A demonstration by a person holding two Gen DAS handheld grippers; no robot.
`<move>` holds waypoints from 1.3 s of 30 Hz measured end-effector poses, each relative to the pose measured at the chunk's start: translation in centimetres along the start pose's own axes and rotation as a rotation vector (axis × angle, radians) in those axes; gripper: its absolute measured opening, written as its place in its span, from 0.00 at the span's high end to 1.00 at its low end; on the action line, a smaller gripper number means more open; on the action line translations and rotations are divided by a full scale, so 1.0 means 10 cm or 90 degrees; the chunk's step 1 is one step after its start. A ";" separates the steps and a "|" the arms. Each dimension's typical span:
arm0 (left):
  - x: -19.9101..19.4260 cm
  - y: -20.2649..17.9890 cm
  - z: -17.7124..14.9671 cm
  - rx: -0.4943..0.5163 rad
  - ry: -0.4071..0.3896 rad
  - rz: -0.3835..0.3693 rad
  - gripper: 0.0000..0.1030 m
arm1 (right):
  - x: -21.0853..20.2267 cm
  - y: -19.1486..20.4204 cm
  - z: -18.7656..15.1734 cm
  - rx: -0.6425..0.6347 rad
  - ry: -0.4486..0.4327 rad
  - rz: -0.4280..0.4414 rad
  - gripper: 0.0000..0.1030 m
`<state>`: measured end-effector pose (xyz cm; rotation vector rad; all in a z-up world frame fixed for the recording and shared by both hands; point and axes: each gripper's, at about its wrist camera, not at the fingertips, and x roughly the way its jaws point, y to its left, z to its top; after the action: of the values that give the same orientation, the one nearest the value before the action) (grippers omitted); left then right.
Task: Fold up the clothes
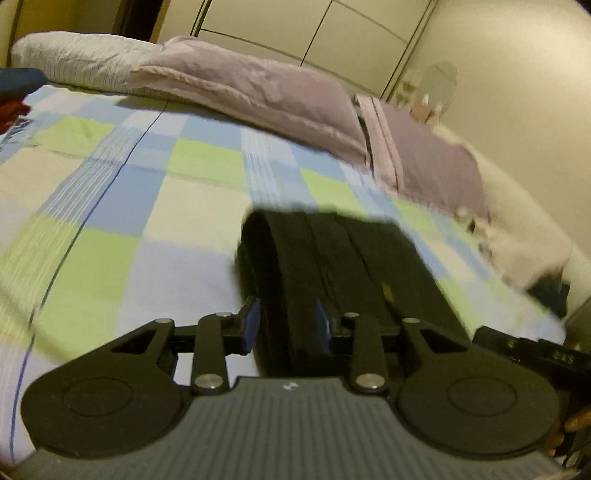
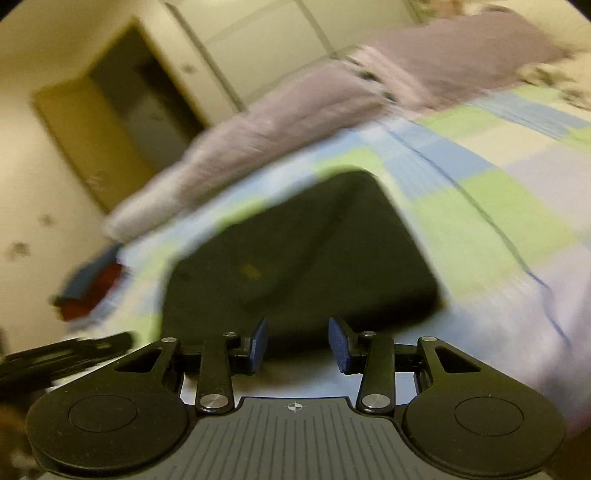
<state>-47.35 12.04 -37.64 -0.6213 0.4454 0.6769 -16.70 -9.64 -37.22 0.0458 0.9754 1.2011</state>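
A folded black garment (image 1: 332, 266) lies on a checked blue, green and white bedspread (image 1: 147, 206). In the left wrist view my left gripper (image 1: 286, 326) has its blue pads on either side of the garment's near folded edge and grips it. In the right wrist view the same black garment (image 2: 306, 254) lies flat just ahead of my right gripper (image 2: 301, 345), whose blue pads stand apart with nothing between them. The right view is blurred by motion.
Lilac pillows (image 1: 258, 92) and a white pillow (image 1: 74, 59) lie along the head of the bed. A pile of red and blue clothes (image 2: 92, 284) sits at the bed's edge. Wardrobe doors (image 1: 314, 29) and a doorway (image 2: 122, 107) stand behind.
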 end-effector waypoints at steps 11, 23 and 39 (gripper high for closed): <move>0.79 0.01 1.28 0.009 0.191 0.024 0.69 | 0.43 0.10 0.81 0.121 0.058 0.003 0.60; 1.82 -0.04 1.62 0.300 0.425 -0.182 0.54 | 0.31 0.40 0.48 0.362 0.059 -0.146 0.60; 2.33 0.05 1.62 0.308 0.553 -0.361 0.62 | 0.54 1.47 -0.41 0.569 -0.122 -0.273 0.60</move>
<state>-28.52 33.17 -39.10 -0.5152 1.1417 -0.2846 -30.42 -1.12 -35.56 0.6152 1.2078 0.2978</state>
